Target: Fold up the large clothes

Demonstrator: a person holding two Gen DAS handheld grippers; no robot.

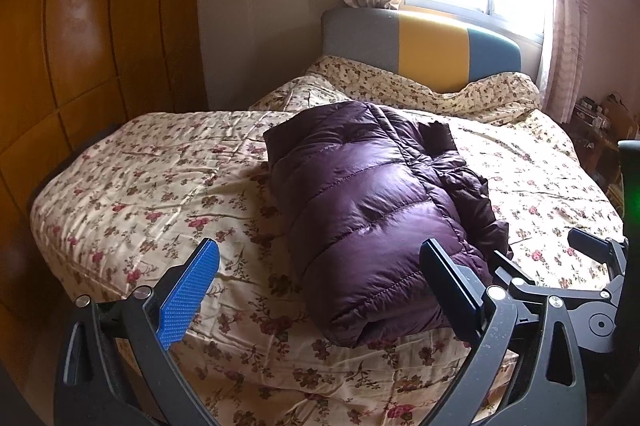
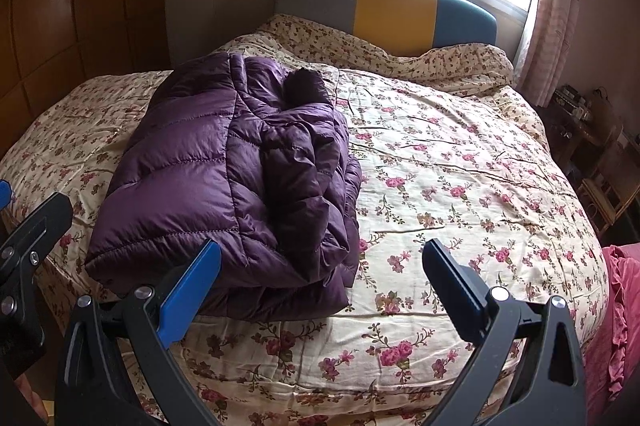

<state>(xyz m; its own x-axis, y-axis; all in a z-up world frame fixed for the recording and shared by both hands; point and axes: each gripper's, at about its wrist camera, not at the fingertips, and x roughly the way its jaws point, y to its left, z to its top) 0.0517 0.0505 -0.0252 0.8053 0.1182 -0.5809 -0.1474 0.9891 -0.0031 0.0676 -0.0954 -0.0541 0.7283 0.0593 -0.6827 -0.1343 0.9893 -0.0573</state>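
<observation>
The purple puffer jacket [image 1: 376,201] lies folded into a thick bundle on the floral bedspread [image 1: 152,185], in the centre of the left wrist view and the left half of the right wrist view [image 2: 224,185]. By the look of it the folding is done or close to done: the quilted back faces up as a smooth panel, with a sleeve and looser layers tucked along the bundle's right edge, probably to keep the bulk compact.

Both tools are held off the jacket at the near edge of the bed. The left gripper [image 1: 320,290] has its jaws wide apart and empty, as does the right gripper [image 2: 320,290]; neither touches the fabric.

What is tucked under the bundle is hidden, so I cannot tell how neat the lower layers are. A dark patch near the jacket's far end may be a collar or lining. Cluttered shelving at the right edge of each frame is too dim to read, and a pink fabric is cut off at the lower right of the right wrist view.
</observation>
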